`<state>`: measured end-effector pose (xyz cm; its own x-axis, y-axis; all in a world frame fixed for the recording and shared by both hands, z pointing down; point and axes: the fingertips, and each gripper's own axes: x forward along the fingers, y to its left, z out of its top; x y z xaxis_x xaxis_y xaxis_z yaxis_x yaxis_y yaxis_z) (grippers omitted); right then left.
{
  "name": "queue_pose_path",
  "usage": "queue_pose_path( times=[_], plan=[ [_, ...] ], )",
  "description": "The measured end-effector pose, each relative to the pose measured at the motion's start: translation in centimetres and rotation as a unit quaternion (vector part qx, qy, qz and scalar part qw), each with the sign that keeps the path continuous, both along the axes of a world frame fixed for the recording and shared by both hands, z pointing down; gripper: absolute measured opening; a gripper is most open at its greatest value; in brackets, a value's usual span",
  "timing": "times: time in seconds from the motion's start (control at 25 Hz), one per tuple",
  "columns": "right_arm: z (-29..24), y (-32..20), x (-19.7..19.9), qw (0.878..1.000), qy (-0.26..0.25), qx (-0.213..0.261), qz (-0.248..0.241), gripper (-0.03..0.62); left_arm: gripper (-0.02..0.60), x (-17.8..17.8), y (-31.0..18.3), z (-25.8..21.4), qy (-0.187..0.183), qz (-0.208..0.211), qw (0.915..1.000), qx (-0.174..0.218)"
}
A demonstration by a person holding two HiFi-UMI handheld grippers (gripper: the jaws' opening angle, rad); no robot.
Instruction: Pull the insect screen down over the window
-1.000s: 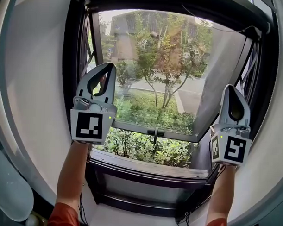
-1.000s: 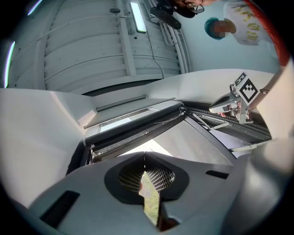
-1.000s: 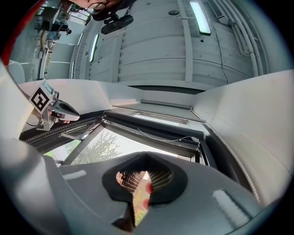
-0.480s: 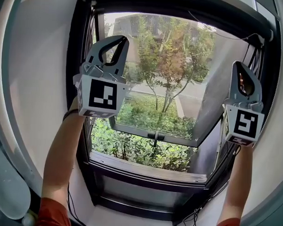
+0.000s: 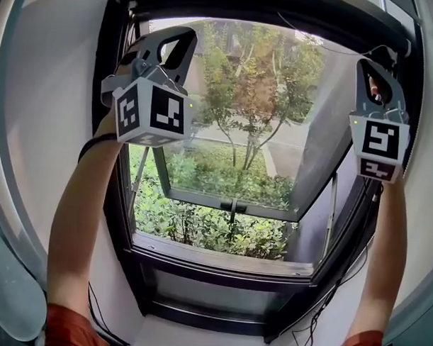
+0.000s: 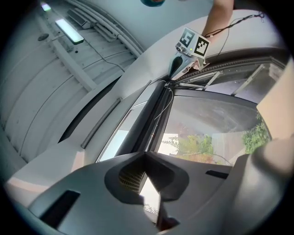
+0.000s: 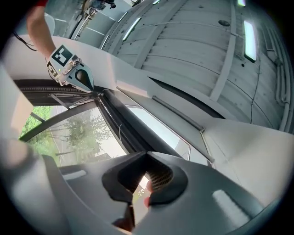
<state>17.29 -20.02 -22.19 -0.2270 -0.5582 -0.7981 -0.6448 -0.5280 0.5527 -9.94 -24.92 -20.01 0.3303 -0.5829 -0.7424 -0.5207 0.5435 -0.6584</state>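
The insect screen is up in its dark housing (image 5: 265,6) along the top of the window frame (image 5: 111,129), and no mesh covers the opening. My left gripper (image 5: 184,33) is shut and empty, raised at the frame's upper left corner, its tips just below the housing. My right gripper (image 5: 364,63) is shut and empty too, up at the upper right corner. In the left gripper view the shut jaws (image 6: 145,154) point along the dark top rail (image 6: 151,119), with the right gripper (image 6: 186,48) at its far end. The right gripper view mirrors this: jaws (image 7: 147,154), rail (image 7: 121,124), left gripper (image 7: 73,71).
The casement pane (image 5: 238,148) stands pushed outward, with shrubs and trees beyond. A thin cord (image 5: 327,45) runs along the upper right of the frame. Cables (image 5: 318,318) hang below the sill at the right. A pale rounded object (image 5: 7,289) sits at the lower left.
Both grippers have risen from mid-window height to the top corners of the frame. The left one has also rolled, so that its marker cube faces differently. Both stay shut.
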Motion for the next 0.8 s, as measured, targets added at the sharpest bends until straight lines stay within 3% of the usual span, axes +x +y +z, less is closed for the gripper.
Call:
queue_pose_path(
  times=[0.36, 0.52, 0.6, 0.8],
  plan=[
    [-2.7, -2.0, -0.9, 0.994, 0.077, -0.007, 0.078, 0.011, 0.006, 0.2, -1.7, -4.0, -0.029, -0.08, 0.9963, -0.012],
    [-3.5, -2.9, -1.2, 0.992, 0.084, -0.018, 0.087, 0.012, 0.006, 0.2, -2.0, -6.0, -0.035, -0.103, 0.994, -0.008],
    [-3.6, -3.8, -0.8, 0.99, 0.088, -0.036, 0.102, 0.07, 0.008, 0.4, -2.5, -6.5, -0.045, -0.11, 0.9928, -0.017],
    [-4.6, -4.6, 0.1, 0.988, 0.084, -0.044, 0.125, 0.071, 0.029, 0.5, -3.0, -7.5, -0.054, -0.117, 0.9911, -0.036]
  ],
)
